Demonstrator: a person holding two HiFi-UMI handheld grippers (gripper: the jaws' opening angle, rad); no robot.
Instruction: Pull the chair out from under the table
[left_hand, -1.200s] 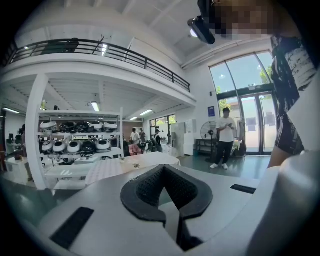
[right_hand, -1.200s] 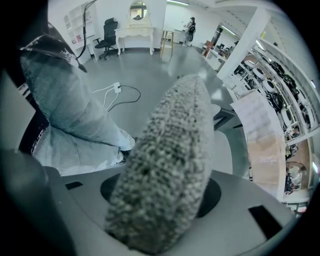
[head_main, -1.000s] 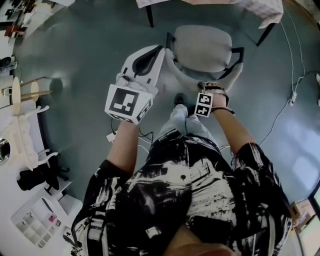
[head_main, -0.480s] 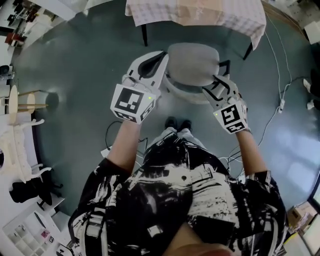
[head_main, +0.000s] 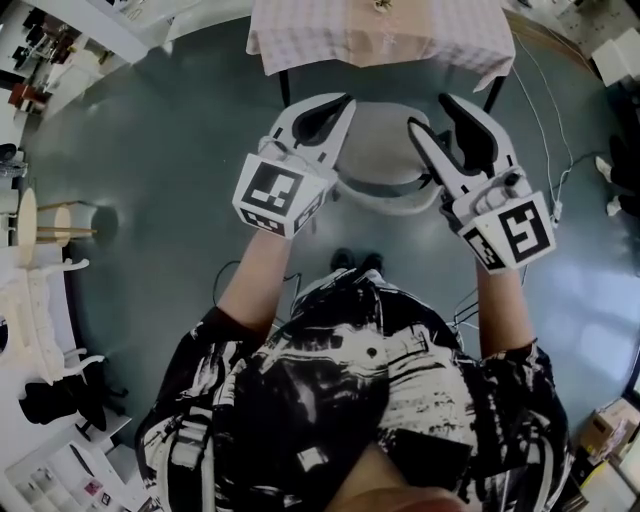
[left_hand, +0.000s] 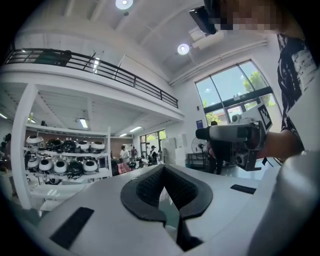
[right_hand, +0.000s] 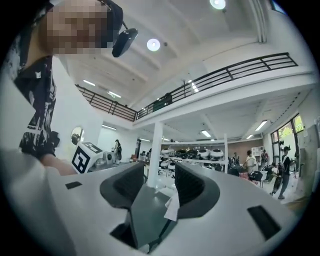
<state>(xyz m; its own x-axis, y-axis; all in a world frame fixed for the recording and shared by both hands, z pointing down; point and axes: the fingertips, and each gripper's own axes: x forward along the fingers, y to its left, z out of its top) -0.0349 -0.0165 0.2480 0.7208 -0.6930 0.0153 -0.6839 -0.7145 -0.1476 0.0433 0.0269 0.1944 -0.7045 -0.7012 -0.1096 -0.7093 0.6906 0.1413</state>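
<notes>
floor (head_main: 150, 170): dark grey | balcony railing (left_hand: 100, 69): black | shelves (left_hand: 67, 132): white, helmets (left_hand: 61, 166) | window (left_hand: 235, 92): tall, bright | ceiling lamps (left_hand: 183, 49): lit

The chair (head_main: 382, 150) had a grey cloth seat, and checked cloth (head_main: 380, 35) covered the surface (head_main: 285, 88). The left claw (head_main: 330, 105) and right claw (head_main: 432, 112) were matt white plastic, with rough black pads (left_hand: 150, 186).

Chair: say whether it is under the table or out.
Mostly out: the seat of the chair shows before the table; whether its front reaches under, cannot tell.
</notes>
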